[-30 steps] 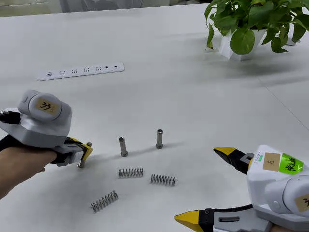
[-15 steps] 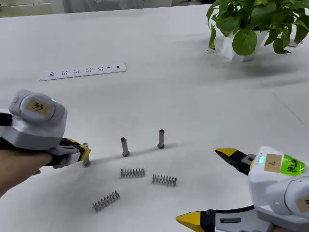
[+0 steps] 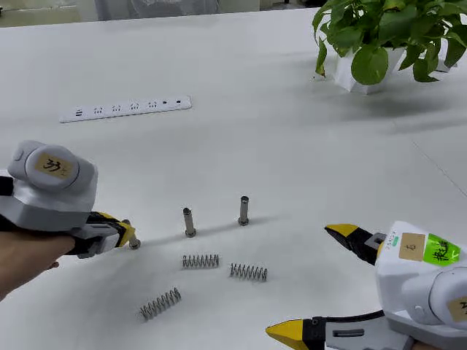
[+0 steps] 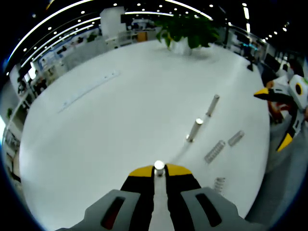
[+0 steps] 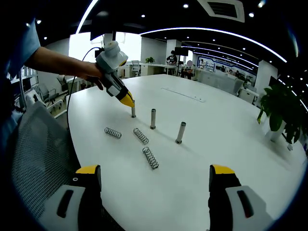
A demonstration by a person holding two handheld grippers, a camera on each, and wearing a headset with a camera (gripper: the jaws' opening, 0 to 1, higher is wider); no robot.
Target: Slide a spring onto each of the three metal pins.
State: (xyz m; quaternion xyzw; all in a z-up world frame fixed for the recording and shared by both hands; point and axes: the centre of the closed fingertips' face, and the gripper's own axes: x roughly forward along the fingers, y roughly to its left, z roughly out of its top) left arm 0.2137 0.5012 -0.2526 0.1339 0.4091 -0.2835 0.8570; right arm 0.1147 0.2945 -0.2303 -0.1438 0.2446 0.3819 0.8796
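The left gripper (image 3: 125, 235), at the left edge of the head view, has its yellow-tipped jaws clenched on the top of the leftmost pin (image 3: 133, 241). The left gripper view shows that pin's round head pinched between the tips, and the pin appears to stand upright on the white table (image 3: 292, 146). The middle pin (image 3: 189, 222) and the right-hand pin (image 3: 243, 210) stand free just to its right in the frame, both bare. The right gripper (image 3: 314, 281) hangs at the lower right with its jaws spread wide and nothing between them. All three springs lie flat in the lower centre, between the two grippers. The nearest spring (image 3: 248, 271) is up and to the left of the open jaws, the middle spring (image 3: 200, 260) is just beyond it, and the third spring (image 3: 160, 303) is further to the lower left. Each spring's long axis runs roughly across the frame, flat on the table, while the pins point upward. So the free right gripper, the closer one, probably has to reach left for the nearest spring, close across its coils and tip it on end before it can go over a pin head.
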